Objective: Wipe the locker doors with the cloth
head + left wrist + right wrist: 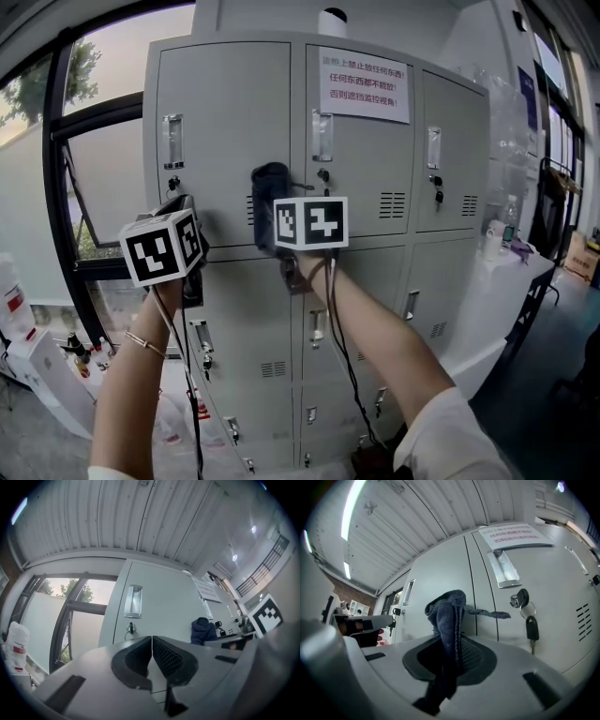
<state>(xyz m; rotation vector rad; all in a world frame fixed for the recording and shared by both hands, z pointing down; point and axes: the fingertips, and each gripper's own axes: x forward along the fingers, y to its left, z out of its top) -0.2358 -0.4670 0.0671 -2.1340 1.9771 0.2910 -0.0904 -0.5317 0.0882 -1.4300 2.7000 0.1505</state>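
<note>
A grey bank of lockers (234,131) fills the head view. My right gripper (272,220) is shut on a dark blue cloth (270,192), which is pressed against the upper left door near the seam with the middle door. From the right gripper view, the cloth (449,620) bunches up between the jaws and touches the door (440,583); a key (531,629) hangs from the middle door's lock. My left gripper (192,234) is held at the left door's lower edge, shut with nothing in it; its jaws (151,656) meet below the door handle (133,601).
A white notice (365,82) is stuck on the top middle door. Keys hang in several locks. A window (89,159) with a dark frame is left of the lockers. A white table (502,272) with bottles stands at the right; boxes and bottles lie on the floor at left.
</note>
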